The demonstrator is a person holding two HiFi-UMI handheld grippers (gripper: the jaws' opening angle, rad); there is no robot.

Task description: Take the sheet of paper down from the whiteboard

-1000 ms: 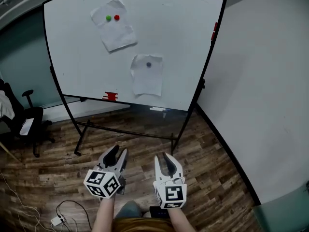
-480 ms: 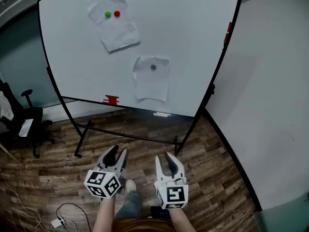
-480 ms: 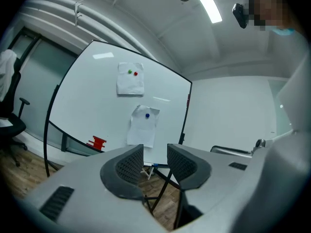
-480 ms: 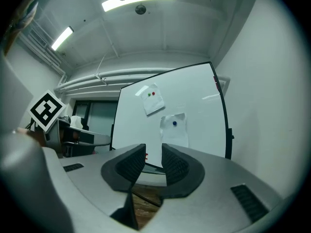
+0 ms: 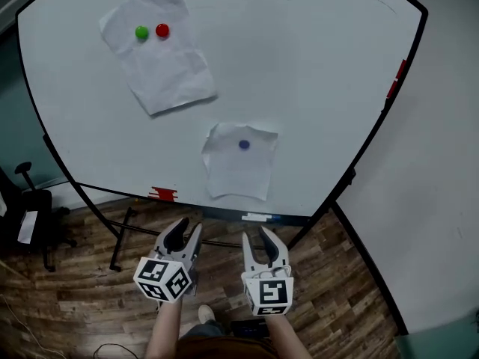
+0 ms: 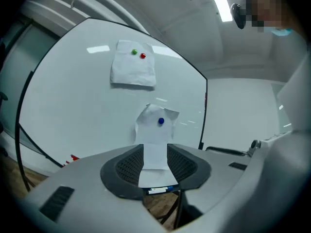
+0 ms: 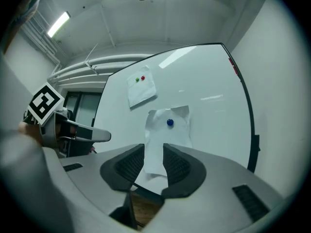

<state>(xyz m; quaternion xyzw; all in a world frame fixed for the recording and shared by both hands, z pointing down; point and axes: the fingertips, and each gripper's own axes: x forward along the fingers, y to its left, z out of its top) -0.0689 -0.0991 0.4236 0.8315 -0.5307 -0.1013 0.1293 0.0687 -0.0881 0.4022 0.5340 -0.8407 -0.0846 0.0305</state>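
Observation:
A whiteboard [image 5: 314, 66] on a wheeled stand fills the head view. A crumpled lower sheet of paper [image 5: 238, 163] hangs on it under a blue magnet [image 5: 244, 145]. A larger upper sheet [image 5: 161, 51] sits higher left, pinned by a green magnet [image 5: 141, 32] and a red magnet [image 5: 162, 30]. My left gripper [image 5: 183, 233] and right gripper [image 5: 262, 238] are held side by side short of the board, below the lower sheet [image 6: 156, 130] [image 7: 167, 130]. Both are open with nothing between the jaws; the right jaws are opening.
A red object [image 5: 162, 194] and a white marker [image 5: 257, 217] lie on the board's tray. A red eraser-like item [image 5: 396, 79] clings to the board's right edge. A black office chair [image 5: 30, 223] stands at left on the wood floor; a white wall [image 5: 449, 163] runs along the right.
The whiteboard has grown larger and nearer in the head view; both grippers have moved forward toward it together. The right jaws stand slightly wider.

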